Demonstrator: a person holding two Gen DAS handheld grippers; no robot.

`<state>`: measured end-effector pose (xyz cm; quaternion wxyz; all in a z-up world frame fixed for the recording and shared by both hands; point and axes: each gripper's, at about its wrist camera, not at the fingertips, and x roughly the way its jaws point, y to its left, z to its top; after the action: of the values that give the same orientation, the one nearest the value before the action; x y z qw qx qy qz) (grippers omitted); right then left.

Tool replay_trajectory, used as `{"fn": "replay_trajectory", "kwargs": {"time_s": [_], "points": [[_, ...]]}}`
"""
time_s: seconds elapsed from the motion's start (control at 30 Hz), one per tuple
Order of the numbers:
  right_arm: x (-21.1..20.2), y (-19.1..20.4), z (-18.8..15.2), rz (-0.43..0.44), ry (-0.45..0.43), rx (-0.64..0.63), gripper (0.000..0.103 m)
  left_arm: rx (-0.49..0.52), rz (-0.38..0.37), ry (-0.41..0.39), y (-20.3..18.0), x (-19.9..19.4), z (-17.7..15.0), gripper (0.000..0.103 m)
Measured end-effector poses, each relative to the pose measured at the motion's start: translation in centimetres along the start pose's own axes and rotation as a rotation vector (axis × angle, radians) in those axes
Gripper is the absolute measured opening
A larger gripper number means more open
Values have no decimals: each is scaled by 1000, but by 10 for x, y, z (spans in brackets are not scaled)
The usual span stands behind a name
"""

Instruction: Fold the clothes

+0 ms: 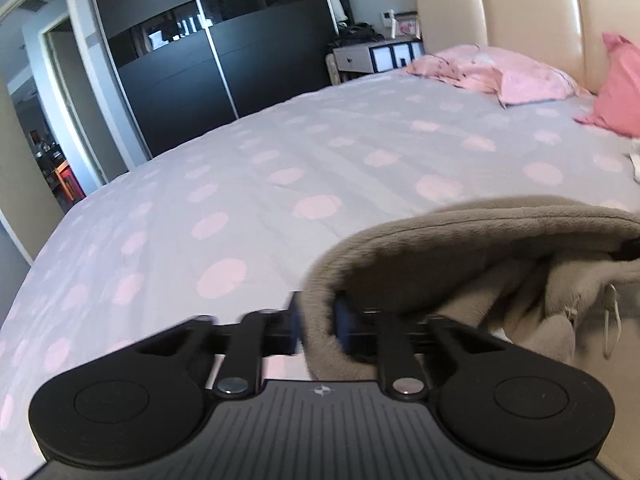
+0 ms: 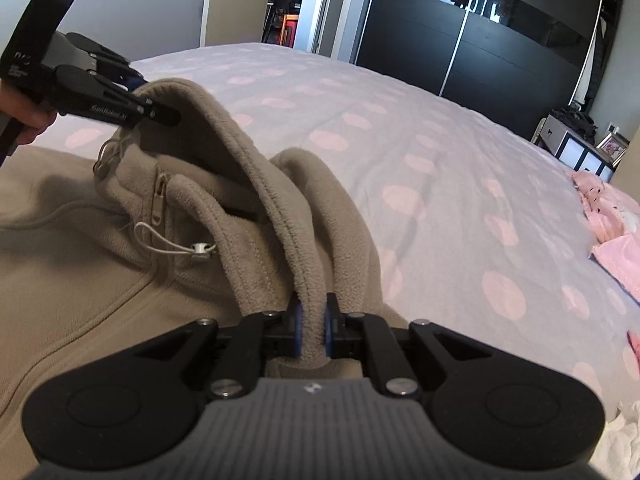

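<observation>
A beige fleece hoodie (image 2: 80, 280) lies on the bed with its zip (image 2: 160, 196) and drawcord toggle (image 2: 200, 251) showing. Its hood (image 2: 256, 184) is lifted off the cover. My right gripper (image 2: 313, 328) is shut on the hood's rim, and fleece fills the gap between the blue pads. My left gripper (image 2: 160, 114), held by a hand at the upper left, pinches the other side of the rim. In the left wrist view the left gripper (image 1: 316, 320) is shut on the fleece (image 1: 480, 248), which hides the fingertips.
The bed cover (image 1: 280, 160) is grey with pink dots and stretches far ahead. Pink pillows (image 1: 520, 76) lie against a cream headboard (image 1: 520, 8). A black wardrobe (image 1: 180, 60) and a nightstand (image 1: 360, 60) stand beyond the bed. White cloth (image 2: 624, 432) lies at the right.
</observation>
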<state>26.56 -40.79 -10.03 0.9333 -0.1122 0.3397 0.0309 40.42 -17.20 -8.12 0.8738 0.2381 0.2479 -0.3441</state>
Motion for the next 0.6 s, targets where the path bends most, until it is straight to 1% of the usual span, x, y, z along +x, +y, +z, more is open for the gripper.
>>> {"fn": "replay_trajectory", "kwargs": {"time_s": [0.07, 0.17, 0.23, 0.27, 0.37, 0.43, 0.5, 0.6], "points": [[-5, -6, 3, -28, -32, 7, 11, 20, -12, -49, 4, -14, 3, 9], [-23, -19, 15, -58, -107, 25, 11, 100, -7, -129, 1, -45, 6, 9], [-40, -24, 23, -64, -157, 11, 11, 144, -3, -177, -5, -70, 5, 9], [-50, -23, 25, -57, -174, -11, 11, 182, -4, -196, -9, -84, 2, 9], [-76, -12, 23, -26, -200, -111, 11, 332, -22, -195, -33, -114, -16, 9], [-84, -3, 13, -5, -189, -164, 11, 417, -42, -193, -48, -130, -29, 9], [-84, 3, -3, 10, -170, -195, 11, 457, -65, -179, -61, -136, -45, 9], [-72, 3, -26, 43, -102, -187, 11, 454, -89, -133, -71, -127, -66, 9]]}}
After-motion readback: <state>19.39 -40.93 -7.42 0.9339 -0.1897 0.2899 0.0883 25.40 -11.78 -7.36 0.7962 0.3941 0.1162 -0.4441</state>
